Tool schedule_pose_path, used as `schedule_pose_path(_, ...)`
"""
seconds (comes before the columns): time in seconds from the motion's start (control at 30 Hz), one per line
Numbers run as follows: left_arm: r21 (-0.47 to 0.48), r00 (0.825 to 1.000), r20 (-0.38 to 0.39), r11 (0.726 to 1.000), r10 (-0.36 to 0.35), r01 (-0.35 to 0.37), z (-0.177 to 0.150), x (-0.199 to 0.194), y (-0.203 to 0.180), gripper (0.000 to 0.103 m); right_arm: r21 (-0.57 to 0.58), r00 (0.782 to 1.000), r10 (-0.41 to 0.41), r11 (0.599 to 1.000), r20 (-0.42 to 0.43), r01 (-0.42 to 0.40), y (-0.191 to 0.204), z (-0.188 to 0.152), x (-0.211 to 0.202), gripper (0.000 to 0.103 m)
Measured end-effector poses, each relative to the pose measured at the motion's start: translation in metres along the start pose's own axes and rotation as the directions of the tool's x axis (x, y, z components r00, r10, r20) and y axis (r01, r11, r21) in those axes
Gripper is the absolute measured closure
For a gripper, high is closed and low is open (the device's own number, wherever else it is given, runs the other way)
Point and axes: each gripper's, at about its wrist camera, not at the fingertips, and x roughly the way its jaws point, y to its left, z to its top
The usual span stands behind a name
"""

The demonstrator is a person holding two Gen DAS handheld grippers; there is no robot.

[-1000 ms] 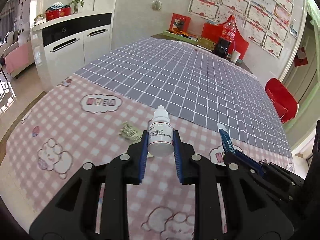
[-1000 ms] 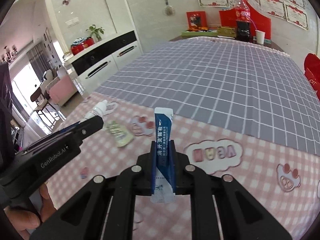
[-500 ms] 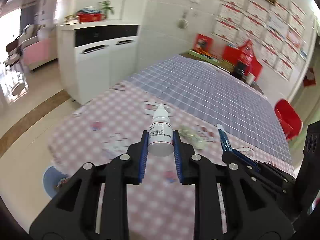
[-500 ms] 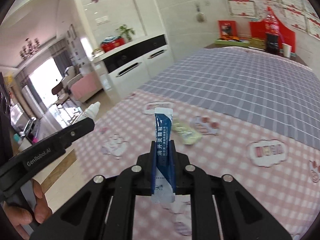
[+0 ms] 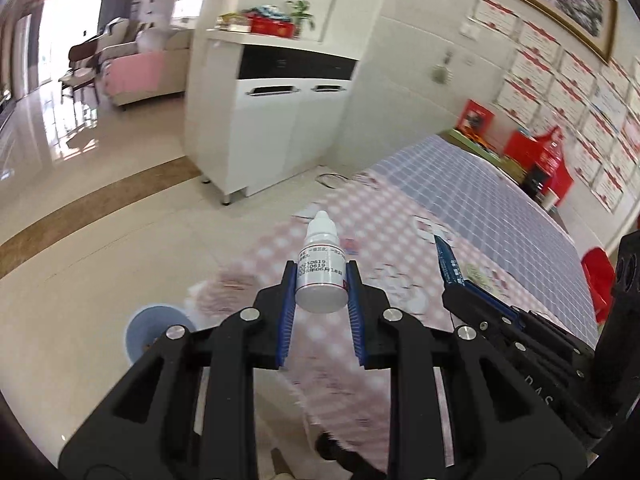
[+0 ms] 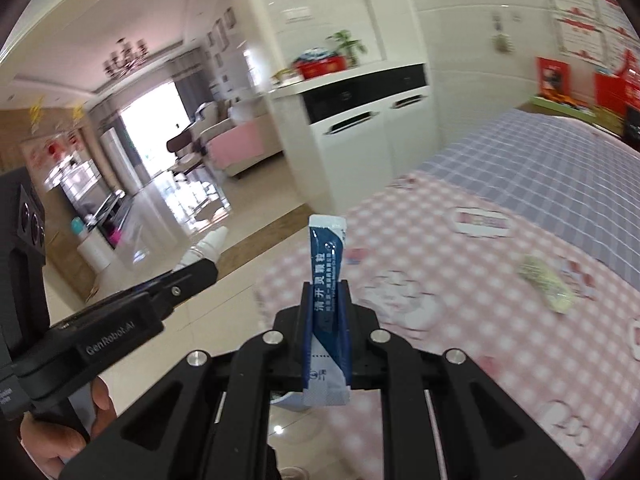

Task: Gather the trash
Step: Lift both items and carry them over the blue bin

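- Left wrist view: since half a second ago the view has swung off the table [image 5: 500,216] toward the tiled floor; a blue bin [image 5: 154,330] now shows on the floor by the table's near corner. The left gripper [image 5: 321,280] is clenched on the white dropper bottle [image 5: 321,276], upright between its blue pads, cap past the fingertips. The right gripper [image 5: 454,286] shows beside it.
- Right wrist view: the table's pink checked cloth [image 6: 460,308] has slid rightward, more floor showing. The right gripper [image 6: 327,294] pinches the blue sachet [image 6: 326,276], which stands upright with its top above the fingertips. A crumpled wrapper [image 6: 546,288] lies on the cloth toward its right edge.
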Motion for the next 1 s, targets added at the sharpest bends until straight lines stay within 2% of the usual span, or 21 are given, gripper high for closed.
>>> schedule_pose_path(0.23, -0.091, 0.997, -0.004, 0.993, 0.082, -0.082, 0.003, -0.001, 0.076, 0.079, -0.079, 0.993, 0.104, 0.991, -0.063, -0.109, 0.069, 0.007, 0.055, 0.091)
schedule_pose_path(0.5, -0.209, 0.981, -0.056, 0.959, 0.185, -0.193, 0.001, 0.012, 0.166, 0.079, -0.13, 0.964, 0.203, 0.965, -0.172, -0.226, 0.142, 0.002, 0.129, 0.091)
schedule_pose_path(0.67, -0.253, 0.97, -0.099, 0.937, 0.223, -0.241, -0.002, 0.029, 0.206, 0.079, -0.124, 0.946, 0.238, 0.955, -0.222, -0.269, 0.164, -0.003, 0.165, 0.091)
schedule_pose_path(0.93, -0.309, 0.957, -0.129, 0.907, 0.259, -0.287, 0.001, 0.051, 0.248, 0.078, -0.133, 0.932, 0.249, 0.947, -0.264, -0.291, 0.191, -0.009, 0.21, 0.091)
schedule_pose_path(1.0, -0.329, 0.949, -0.16, 0.892, 0.272, -0.311, 0.001, 0.056, 0.259, 0.043, -0.132, 0.93, 0.251, 0.947, -0.27, -0.294, 0.194, -0.009, 0.219, 0.091)
